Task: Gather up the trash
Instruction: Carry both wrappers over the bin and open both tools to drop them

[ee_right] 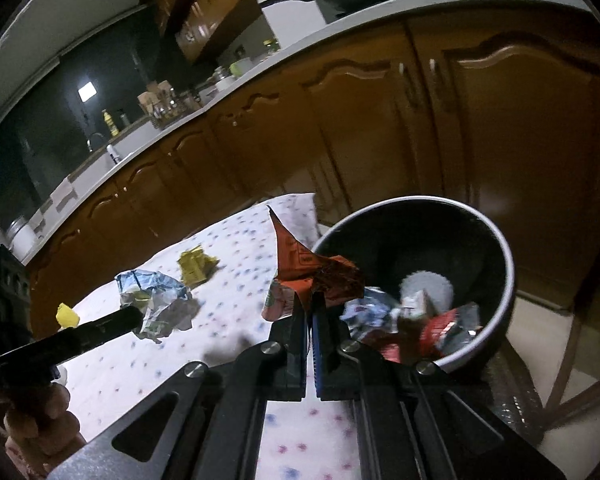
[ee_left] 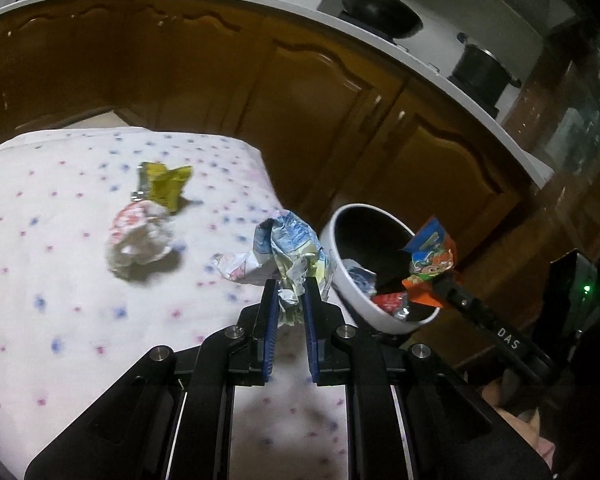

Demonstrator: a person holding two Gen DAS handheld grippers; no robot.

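My left gripper point(ee_left: 291, 292) is shut on a crumpled blue-and-white wrapper point(ee_left: 290, 244), held above the table near the bowl. It also shows in the right wrist view point(ee_right: 156, 300). My right gripper point(ee_right: 309, 300) is shut on an orange snack wrapper point(ee_right: 320, 272) at the rim of the white bowl with a dark inside point(ee_right: 500, 248). The bowl point(ee_left: 342, 276) holds several wrappers point(ee_right: 432, 320). The orange wrapper shows over the bowl in the left wrist view point(ee_left: 432, 256). A yellow wrapper point(ee_left: 164, 184), a white crumpled wrapper point(ee_left: 138, 240) and a small pink-white wrapper point(ee_left: 236, 266) lie on the cloth.
The table has a white cloth with blue and pink dots point(ee_left: 60, 320). Brown kitchen cabinets point(ee_left: 320, 120) stand behind it, with a black pan point(ee_left: 380, 12) and a pot point(ee_left: 482, 72) on the white counter. The bowl sits at the table's right edge.
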